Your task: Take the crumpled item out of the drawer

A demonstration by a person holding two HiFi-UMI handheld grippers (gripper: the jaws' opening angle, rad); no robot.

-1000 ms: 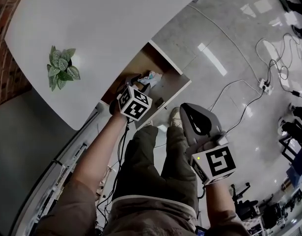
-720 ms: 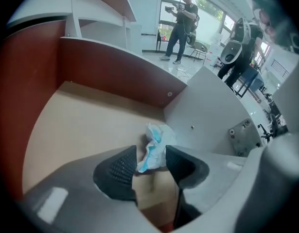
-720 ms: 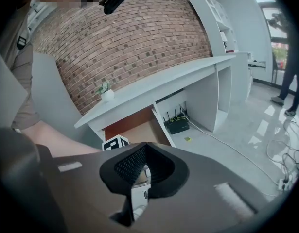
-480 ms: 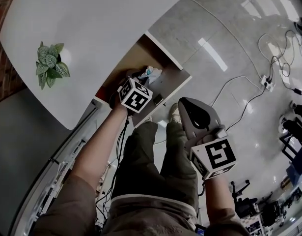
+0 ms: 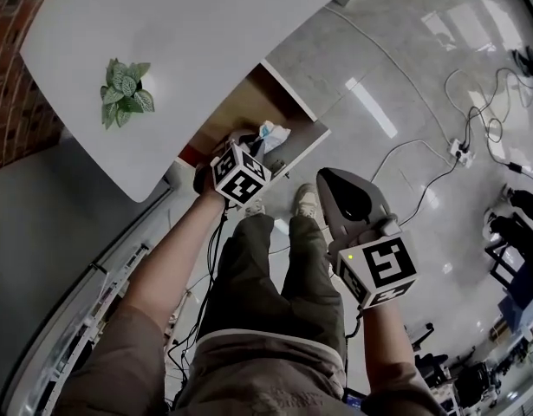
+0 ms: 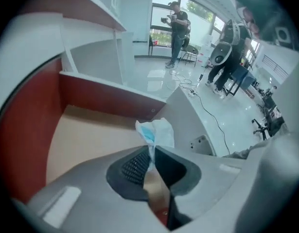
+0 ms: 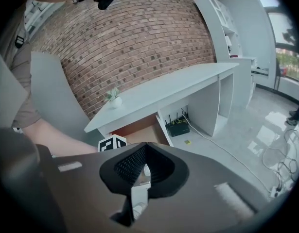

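Note:
The crumpled white and light-blue item [image 6: 155, 131] [image 5: 274, 133] hangs over the open drawer [image 5: 294, 150], near its front panel. My left gripper [image 6: 152, 152] [image 5: 260, 143] is shut on the item's lower end, which sits pinched between the jaws. The drawer's beige bottom [image 6: 88, 136] and red-brown inner wall show behind it. My right gripper [image 5: 342, 199] [image 7: 145, 148] is held apart over the person's lap, its jaws shut with nothing between them. In the right gripper view the left gripper's marker cube [image 7: 113, 142] shows in front of the drawer [image 7: 138, 130].
A white desk top [image 5: 188, 33] carries a small potted plant [image 5: 123, 94]. Cables and a power strip [image 5: 461, 150] lie on the glossy floor to the right. Network boxes [image 7: 177, 126] sit under the desk. The person's legs [image 5: 275, 284] are below the drawer. People stand far off [image 6: 177, 30].
The head camera has swung, shifting the desk and plant in view. My left gripper stays shut on the crumpled item by the drawer's front. The right gripper has hardly moved.

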